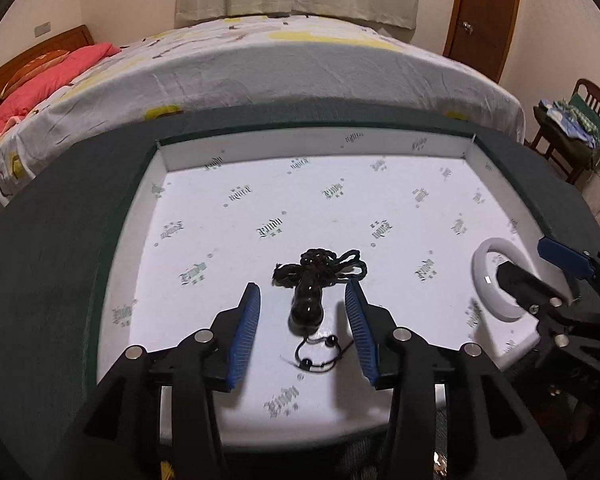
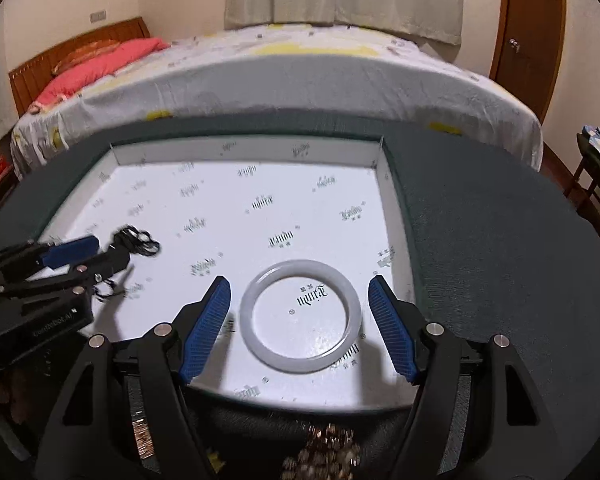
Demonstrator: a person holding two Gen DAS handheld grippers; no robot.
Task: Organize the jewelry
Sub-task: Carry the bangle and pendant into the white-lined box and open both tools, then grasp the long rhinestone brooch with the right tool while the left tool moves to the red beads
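Observation:
A black pendant on a knotted black cord (image 1: 308, 306) lies in a shallow white tray (image 1: 260, 148) with printed logos. My left gripper (image 1: 302, 300) is open, its blue pads on either side of the pendant, not touching it. A white bangle (image 2: 300, 322) lies flat in the tray near its right front corner. My right gripper (image 2: 298, 292) is open, its pads on either side of the bangle, apart from it. The bangle (image 1: 486, 276) and right gripper (image 1: 540, 264) also show at the right of the left wrist view. The cord (image 2: 138, 240) and left gripper (image 2: 96, 250) show at the left of the right wrist view.
The tray (image 2: 240, 152) sits on a dark green felt surface (image 2: 500, 240). Beaded jewelry (image 2: 324, 456) lies blurred at the front edge below my right gripper. A bed (image 1: 300, 60) stands behind the surface, a chair with clothes (image 1: 572, 128) to the right.

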